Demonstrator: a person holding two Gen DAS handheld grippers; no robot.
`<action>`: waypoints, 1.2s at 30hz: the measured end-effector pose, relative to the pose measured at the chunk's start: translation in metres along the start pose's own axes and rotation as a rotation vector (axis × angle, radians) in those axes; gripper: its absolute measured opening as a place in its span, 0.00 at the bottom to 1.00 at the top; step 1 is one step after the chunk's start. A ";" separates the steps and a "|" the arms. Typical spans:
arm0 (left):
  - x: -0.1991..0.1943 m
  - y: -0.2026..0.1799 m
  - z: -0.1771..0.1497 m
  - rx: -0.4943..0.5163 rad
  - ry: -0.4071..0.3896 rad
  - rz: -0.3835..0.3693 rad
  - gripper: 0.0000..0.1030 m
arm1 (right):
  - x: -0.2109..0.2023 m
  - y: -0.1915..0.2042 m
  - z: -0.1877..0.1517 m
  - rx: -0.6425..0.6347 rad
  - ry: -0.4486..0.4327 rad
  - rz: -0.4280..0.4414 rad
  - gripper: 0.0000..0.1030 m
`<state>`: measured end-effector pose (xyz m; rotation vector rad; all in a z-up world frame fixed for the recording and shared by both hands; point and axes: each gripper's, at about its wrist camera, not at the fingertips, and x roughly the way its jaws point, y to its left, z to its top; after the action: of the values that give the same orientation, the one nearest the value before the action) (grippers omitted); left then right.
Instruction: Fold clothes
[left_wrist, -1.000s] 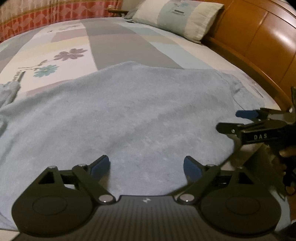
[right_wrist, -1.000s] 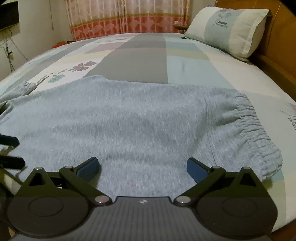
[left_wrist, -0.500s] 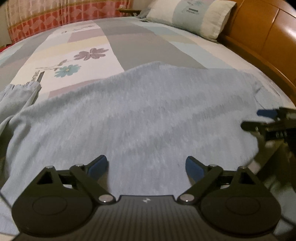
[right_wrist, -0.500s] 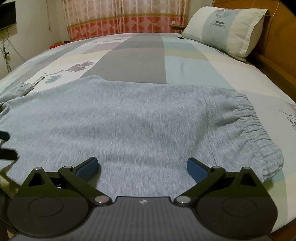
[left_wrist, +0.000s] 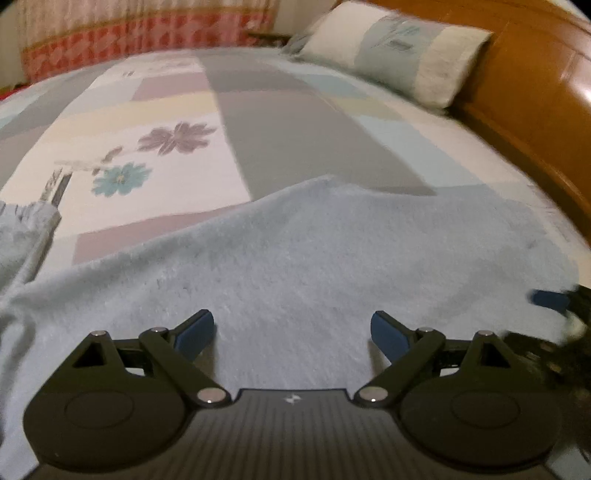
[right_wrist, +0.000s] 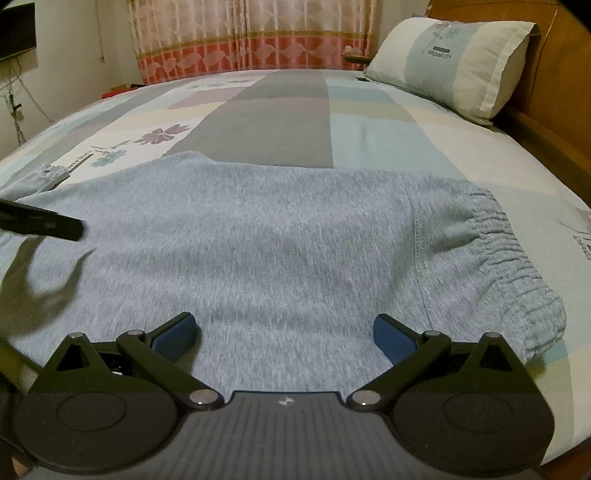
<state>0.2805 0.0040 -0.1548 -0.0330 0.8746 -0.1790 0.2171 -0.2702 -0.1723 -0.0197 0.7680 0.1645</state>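
We note a bed (right_wrist: 369, 122) filling most of both views, its sheet printed in grey, pale blue, cream and mauve blocks with purple and teal flowers (left_wrist: 147, 158). A pillow (right_wrist: 450, 62) in matching cream and blue-grey rests at the head, against a glossy orange-brown wooden headboard (left_wrist: 535, 85). Behind the far side hangs a curtain (right_wrist: 251, 37), pale lace above a red patterned band. The wall (right_wrist: 81, 44) to its left is plain and off-white, with thin cables (right_wrist: 14, 103) dangling near a dark panel (right_wrist: 16, 33). Lighting is dim, warm and indoor.
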 end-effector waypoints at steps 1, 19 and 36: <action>0.006 0.001 0.002 0.006 -0.012 0.035 0.89 | -0.001 0.000 0.000 -0.003 0.000 -0.001 1.00; 0.059 -0.143 0.080 0.111 0.199 -0.575 0.89 | -0.020 0.027 -0.024 -0.047 -0.097 -0.059 1.00; 0.110 -0.211 0.101 0.104 0.264 -0.658 0.90 | -0.027 0.025 -0.025 -0.087 -0.110 -0.045 1.00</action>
<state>0.3968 -0.2272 -0.1517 -0.2045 1.0939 -0.8589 0.1773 -0.2515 -0.1709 -0.1096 0.6501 0.1552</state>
